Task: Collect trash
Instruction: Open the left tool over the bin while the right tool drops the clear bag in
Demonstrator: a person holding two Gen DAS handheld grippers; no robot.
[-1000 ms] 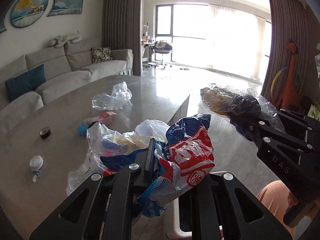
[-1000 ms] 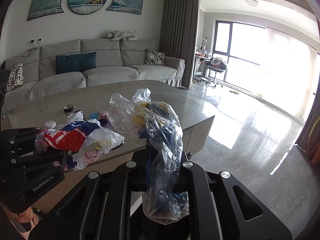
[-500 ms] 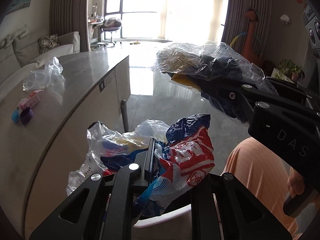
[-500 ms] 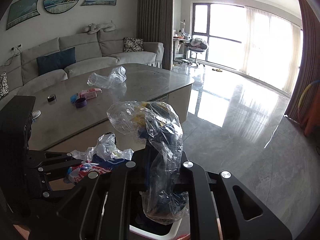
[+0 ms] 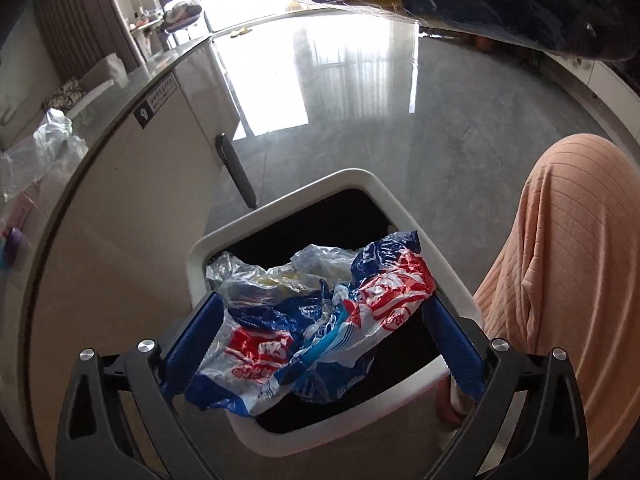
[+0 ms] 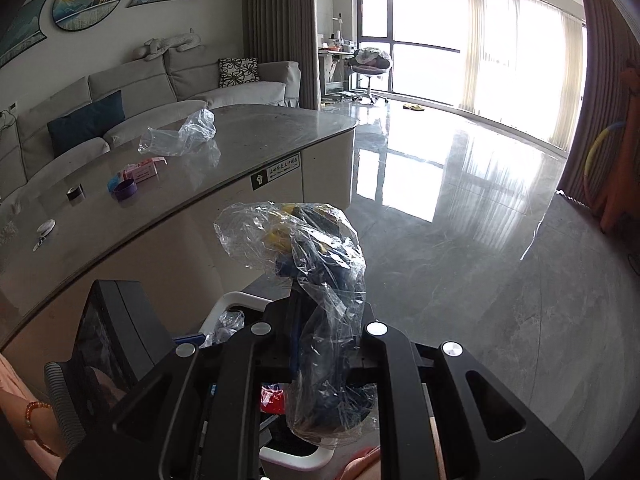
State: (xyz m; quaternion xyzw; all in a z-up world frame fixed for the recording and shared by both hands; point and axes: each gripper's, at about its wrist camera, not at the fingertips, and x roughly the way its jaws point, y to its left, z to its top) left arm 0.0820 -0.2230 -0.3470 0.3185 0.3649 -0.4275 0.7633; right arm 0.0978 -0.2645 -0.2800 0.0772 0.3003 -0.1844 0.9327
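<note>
White bin [image 5: 404, 216] under spread left claw [image 5: 320, 322] with red-blue wrapper [image 5: 320, 320], right claw [image 6: 324, 328] pinching clear bag [image 6: 316, 248]

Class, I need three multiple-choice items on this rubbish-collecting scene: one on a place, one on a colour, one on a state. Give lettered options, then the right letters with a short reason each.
1. Where is the red, white and blue wrapper bundle?
A. over the open white bin
B. on the sofa
C. on the floor by the window

2. What colour is the ring on the table?
A. green
B. purple
C. orange

3. What is the state of the right tool?
A. wide open and bare
B. lying on the table
C. shut on the clear bag of scraps

Answers: 1 A, the bundle sits between the spread fingers of the left tool above the bin's dark mouth; 2 B, it shows purple beside the pink box; 3 C, its fingers pinch the bag's neck.
</note>
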